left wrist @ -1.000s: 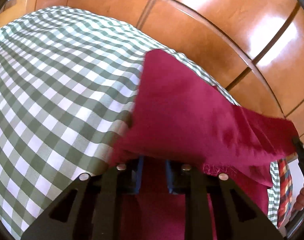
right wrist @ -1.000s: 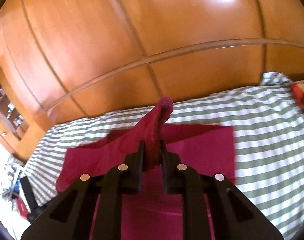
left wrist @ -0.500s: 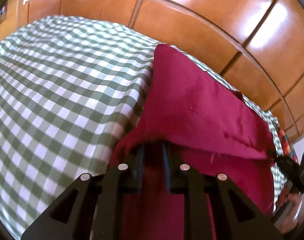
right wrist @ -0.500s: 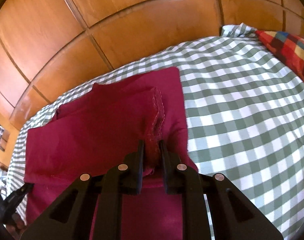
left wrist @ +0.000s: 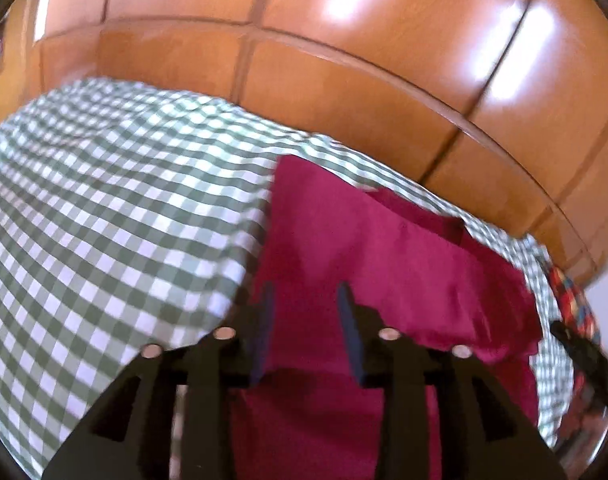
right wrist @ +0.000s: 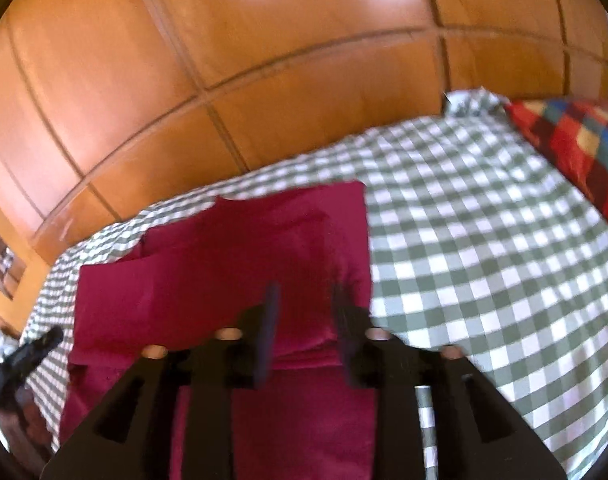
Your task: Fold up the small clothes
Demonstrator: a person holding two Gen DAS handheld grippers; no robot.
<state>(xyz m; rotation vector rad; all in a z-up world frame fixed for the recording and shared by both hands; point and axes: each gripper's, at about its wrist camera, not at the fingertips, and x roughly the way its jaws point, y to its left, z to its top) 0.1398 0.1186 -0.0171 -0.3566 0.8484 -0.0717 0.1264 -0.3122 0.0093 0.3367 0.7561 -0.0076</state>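
A bed with a green-and-white gingham sheet point(right wrist: 484, 248) is being shown before a glossy wooden wardrobe point(right wrist: 264, 60). The maroon garment point(left wrist: 376, 264), pinched in both grippers half a second ago, is now being left folded over on the sheet. The left gripper point(left wrist: 306, 328) and right gripper point(right wrist: 304, 320) are being held just above it, jaws parted and empty.

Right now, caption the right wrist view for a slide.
Right gripper open above the folded maroon garment on the green checked bedspread.
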